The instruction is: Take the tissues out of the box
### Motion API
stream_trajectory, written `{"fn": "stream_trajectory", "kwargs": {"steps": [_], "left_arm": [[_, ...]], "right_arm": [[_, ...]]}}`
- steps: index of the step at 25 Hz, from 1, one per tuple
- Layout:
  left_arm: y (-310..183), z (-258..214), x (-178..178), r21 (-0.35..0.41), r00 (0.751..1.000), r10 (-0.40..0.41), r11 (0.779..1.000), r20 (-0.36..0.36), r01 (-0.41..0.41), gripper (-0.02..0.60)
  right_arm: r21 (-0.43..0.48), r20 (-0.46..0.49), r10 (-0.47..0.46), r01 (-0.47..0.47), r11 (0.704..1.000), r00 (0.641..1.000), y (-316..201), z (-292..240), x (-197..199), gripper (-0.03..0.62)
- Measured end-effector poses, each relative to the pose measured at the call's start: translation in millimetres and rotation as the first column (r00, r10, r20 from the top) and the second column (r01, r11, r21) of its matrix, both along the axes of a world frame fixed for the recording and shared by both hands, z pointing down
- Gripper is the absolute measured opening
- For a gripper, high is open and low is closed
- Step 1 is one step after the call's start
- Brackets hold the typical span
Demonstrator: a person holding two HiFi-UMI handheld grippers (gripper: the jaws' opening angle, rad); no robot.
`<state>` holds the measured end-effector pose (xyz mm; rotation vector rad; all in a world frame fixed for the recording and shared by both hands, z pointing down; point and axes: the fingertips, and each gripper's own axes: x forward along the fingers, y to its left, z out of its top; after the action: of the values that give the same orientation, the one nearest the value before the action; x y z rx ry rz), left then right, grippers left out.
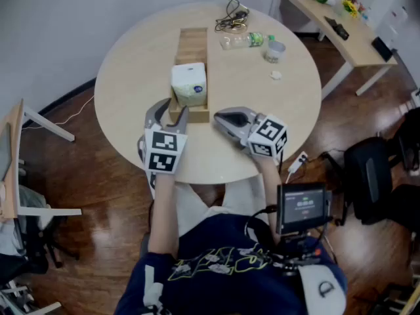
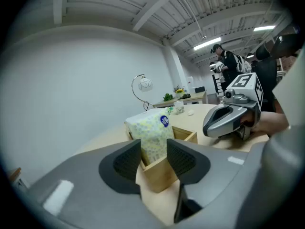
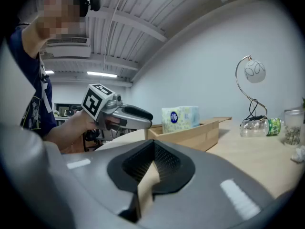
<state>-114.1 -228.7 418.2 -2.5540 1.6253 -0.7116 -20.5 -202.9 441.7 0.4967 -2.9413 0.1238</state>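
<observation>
A pale patterned tissue pack point(image 1: 189, 83) point(image 2: 152, 130) point(image 3: 180, 119) stands upright in the near end of a long wooden box point(image 1: 192, 44) point(image 2: 183, 135) point(image 3: 200, 132) on the round table point(image 1: 131, 77). My left gripper point(image 1: 172, 113) point(image 2: 153, 156) sits at the box's near left corner. Its jaws stand apart, with the corner and the pack showing in the gap and nothing pressed. My right gripper point(image 1: 220, 118) point(image 3: 155, 149) rests low over the table to the right of the box's near end, shut and empty.
A plastic bottle point(image 1: 246, 41), a clear cup point(image 1: 275, 51), a small white scrap point(image 1: 276, 75) and a cable tangle point(image 1: 231, 21) lie at the table's far right. A desk point(image 1: 328, 18) stands behind, and a black chair point(image 1: 371, 176) at the right.
</observation>
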Motion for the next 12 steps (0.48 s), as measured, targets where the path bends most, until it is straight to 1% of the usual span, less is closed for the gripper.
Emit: {"fn": "stream_trajectory", "kwargs": {"steps": [1, 3, 6, 7, 9, 10, 11, 12], "left_arm": [[0, 0, 2, 0.009, 1.0, -0.006, 1.0, 0.003, 0.006, 0.144], [0, 0, 7, 0.02, 1.0, -0.02, 1.0, 0.002, 0.02, 0.146], [3, 1, 14, 0.012, 0.999, -0.024, 1.0, -0.021, 0.024, 0.143], [4, 1, 18, 0.006, 0.999, -0.016, 1.0, -0.031, 0.016, 0.138], [8, 2, 25, -0.011, 0.999, 0.005, 1.0, -0.05, -0.005, 0.109], [10, 4, 29, -0.022, 0.998, 0.019, 1.0, -0.056, -0.02, 0.109], [13, 8, 36, -0.036, 0.997, 0.039, 0.998, -0.064, -0.042, 0.11], [17, 11, 43, -0.05, 0.995, 0.064, 0.996, -0.074, -0.068, 0.142]], "right_arm": [[0.002, 0.003, 0.002, -0.002, 1.0, 1.0, 0, 0, 0, -0.003], [0.006, 0.008, 0.004, -0.004, 1.0, 1.0, -1, 1, 0, -0.003], [0.006, 0.006, 0.005, -0.005, 1.0, 1.0, 0, 1, -1, -0.003], [0.005, 0.006, 0.007, -0.007, 1.0, 1.0, 0, 0, -1, -0.003], [0.005, 0.004, 0.009, -0.009, 1.0, 1.0, 0, -1, -1, -0.003], [0.005, 0.004, 0.009, -0.009, 1.0, 1.0, 0, 0, -1, -0.003], [0.004, 0.004, 0.009, -0.009, 1.0, 1.0, 0, 0, -1, -0.003], [0.005, 0.004, 0.008, -0.008, 1.0, 1.0, 0, 0, -1, -0.003]]}}
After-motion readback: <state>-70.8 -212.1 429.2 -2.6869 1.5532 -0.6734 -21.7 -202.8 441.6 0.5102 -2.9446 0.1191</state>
